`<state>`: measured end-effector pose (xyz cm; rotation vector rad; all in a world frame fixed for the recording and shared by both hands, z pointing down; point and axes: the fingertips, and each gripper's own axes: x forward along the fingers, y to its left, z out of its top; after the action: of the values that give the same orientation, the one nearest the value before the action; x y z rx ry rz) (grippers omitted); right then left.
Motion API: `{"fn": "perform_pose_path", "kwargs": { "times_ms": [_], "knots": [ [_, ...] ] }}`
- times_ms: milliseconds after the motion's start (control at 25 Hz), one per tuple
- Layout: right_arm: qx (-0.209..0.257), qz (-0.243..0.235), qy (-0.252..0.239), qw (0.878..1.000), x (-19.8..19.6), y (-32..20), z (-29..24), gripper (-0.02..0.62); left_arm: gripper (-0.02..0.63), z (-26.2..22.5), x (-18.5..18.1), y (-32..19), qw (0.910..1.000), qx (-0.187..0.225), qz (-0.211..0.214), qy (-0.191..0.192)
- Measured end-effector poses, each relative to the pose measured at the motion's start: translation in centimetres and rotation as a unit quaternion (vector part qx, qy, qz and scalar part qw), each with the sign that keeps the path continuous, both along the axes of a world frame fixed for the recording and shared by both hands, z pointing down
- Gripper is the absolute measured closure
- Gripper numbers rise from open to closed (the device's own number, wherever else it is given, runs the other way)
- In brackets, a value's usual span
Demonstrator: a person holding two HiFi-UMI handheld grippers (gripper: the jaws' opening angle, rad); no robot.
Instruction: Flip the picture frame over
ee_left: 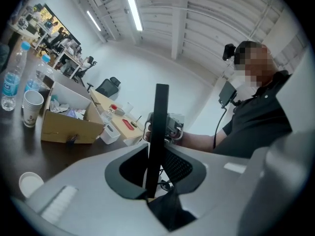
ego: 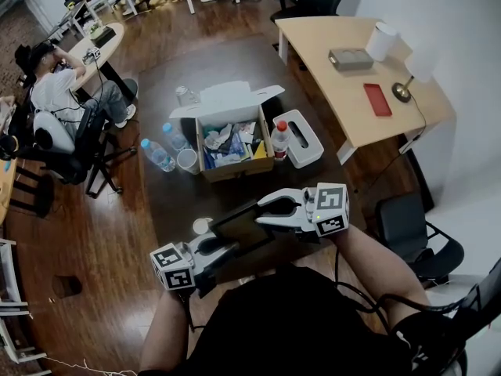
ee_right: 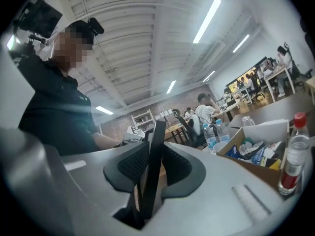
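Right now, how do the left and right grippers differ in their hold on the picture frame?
The left gripper clamps the picture frame at its near-left end; the right gripper at the far-right end. In their views, it stands upright in left's jaws, leans slightly in right's. Shared: both shut on it, edge-on.

- Ceiling strip lights (ee_left: 132, 6) give bright, even light.
- Gripper views curve strongly, corners dark.
- Left hand-held gripper (ee_left: 156, 156) blurs near the lens.

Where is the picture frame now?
Head view, lower centre: the picture frame, clamped between left gripper and right gripper, nearer the person than the cardboard box.
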<state>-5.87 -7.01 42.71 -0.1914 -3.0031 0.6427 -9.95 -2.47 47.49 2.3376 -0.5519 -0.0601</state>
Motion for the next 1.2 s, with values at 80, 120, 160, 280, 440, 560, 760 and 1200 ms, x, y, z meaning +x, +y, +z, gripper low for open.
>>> {"fn": "perform_pose_path", "kwargs": {
  "times_ms": [80, 120, 160, 280, 440, 560, 760, 1200],
  "knots": [
    [0.032, 0.014, 0.008, 0.999, -0.1, -0.1, 0.1, 0.512, 0.511, 0.6, -0.6, -0.8, 0.9995, -0.014, -0.03, -0.005],
    [0.047, 0.019, 0.013, 0.999, -0.1, -0.1, 0.1, 0.514, 0.5, 0.9, -0.8, -1.1, 0.999, -0.02, -0.041, -0.007],
    [0.062, 0.023, 0.019, 0.998, -0.2, -0.1, 0.1, 0.515, 0.494, 1.2, -1.0, -1.3, 0.9985, -0.024, -0.047, -0.011],
    [0.098, 0.031, 0.047, 0.994, -0.5, 0.0, 0.1, 0.517, 0.478, 1.8, -1.3, -1.3, 0.9977, -0.033, -0.053, -0.026],
    [0.109, 0.034, 0.032, 0.993, -0.5, 0.1, -0.3, 0.52, 0.479, 2.6, -1.8, -1.2, 0.9962, -0.046, -0.066, -0.032],
    [0.104, 0.057, 0.008, 0.993, 0.6, -1.1, -0.9, 0.523, 0.508, 2.7, -2.8, -1.4, 0.9938, -0.057, -0.092, -0.023],
    [0.12, 0.07, 0.054, 0.989, 1.4, -2.4, 1.1, 0.526, 0.574, 2.0, -4.3, -1.9, 0.9893, -0.062, -0.132, 0.002],
    [0.299, 0.069, 0.32, 0.896, 1.8, -3.8, 13.9, 0.526, 0.591, 0.4, -6.6, -0.8, 0.9825, -0.047, -0.18, 0.003]
  ]
}}
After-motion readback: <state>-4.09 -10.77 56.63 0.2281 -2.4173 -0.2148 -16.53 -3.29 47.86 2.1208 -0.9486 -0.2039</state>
